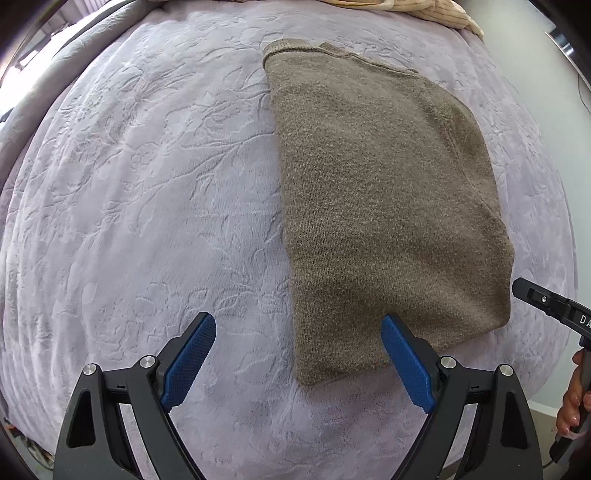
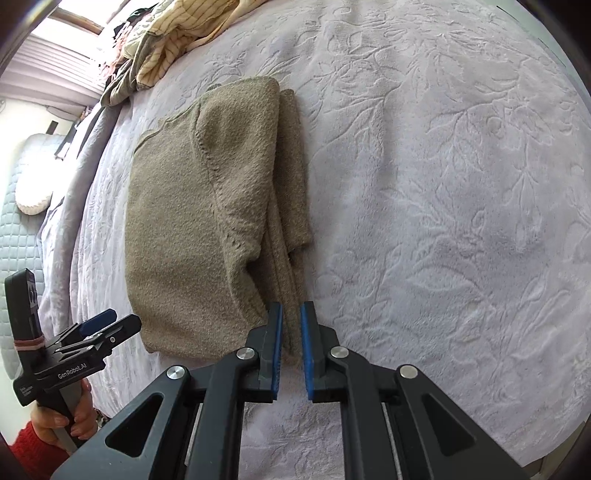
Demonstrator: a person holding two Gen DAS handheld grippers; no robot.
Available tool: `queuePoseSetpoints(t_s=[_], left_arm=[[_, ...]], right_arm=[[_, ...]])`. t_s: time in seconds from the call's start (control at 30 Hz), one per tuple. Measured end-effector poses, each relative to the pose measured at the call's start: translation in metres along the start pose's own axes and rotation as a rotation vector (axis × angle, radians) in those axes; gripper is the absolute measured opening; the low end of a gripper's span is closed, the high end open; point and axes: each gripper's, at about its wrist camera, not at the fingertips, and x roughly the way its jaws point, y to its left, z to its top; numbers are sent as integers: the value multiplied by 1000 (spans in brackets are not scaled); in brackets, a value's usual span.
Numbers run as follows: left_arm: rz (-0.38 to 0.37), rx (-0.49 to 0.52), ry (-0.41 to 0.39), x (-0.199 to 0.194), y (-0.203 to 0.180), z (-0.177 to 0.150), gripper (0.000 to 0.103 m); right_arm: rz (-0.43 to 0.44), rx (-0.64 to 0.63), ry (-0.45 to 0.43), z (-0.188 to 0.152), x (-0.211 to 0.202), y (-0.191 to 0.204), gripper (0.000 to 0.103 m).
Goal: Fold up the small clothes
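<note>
On the bed, roughly mid-blanket, sits the sweater, a brownish-olive knit that's already folded into a long rectangle, sleeves tucked in along one side. The ribbed collar points at the far end of the bed, toward a heap of striped cream clothes, and the hem is nearest the grippers.

Left gripper hangs just over the sweater's near corner with its jaws spread wide, nothing in them. The blue pads are ridged rubbery stuff, so they should bite fine on knit. Right gripper is at the hem on the side where the tucked sleeve layers stack up. Its jaws are nearly together with a thin gap, and I can't see any fabric actually caught between them, so I'd call it not gripping.

Handling guess: soft, floppy, fairly light, a bit fuzzy. It won't slide much on that plush embossed blanket, so dragging would probably bunch it. The stacked layers look thick at the sleeve edge, so a pinch there needs to grab all of them or the fold falls apart. I'd take both hem corners and lift the hem over toward the collar.
</note>
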Motion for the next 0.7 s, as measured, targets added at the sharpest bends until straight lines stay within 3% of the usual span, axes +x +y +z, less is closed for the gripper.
queuePoseSetpoints(t_s=[0.1, 0.13, 0.47, 0.5, 0.53, 0.57, 0.7], left_arm=[[2, -12, 3, 4, -1, 4, 92], [4, -15, 5, 5, -2, 6, 92], [-1, -77, 6, 13, 5, 24, 92], [0, -80, -2, 11, 6, 27, 92], [1, -82, -9, 10, 7, 29, 92], [2, -84, -17, 9, 9, 33, 92], [6, -85, -35, 9, 15, 43, 92]], right_arm=[[8, 15, 2, 6, 1, -6, 42], [21, 24, 1, 8, 1, -8, 45], [231, 114, -31, 74, 28, -11, 45], [250, 123, -22, 82, 33, -10, 43], [265, 122, -18, 87, 37, -9, 18], [263, 110, -16, 91, 39, -7, 7], [190, 51, -24, 95, 41, -4, 7]])
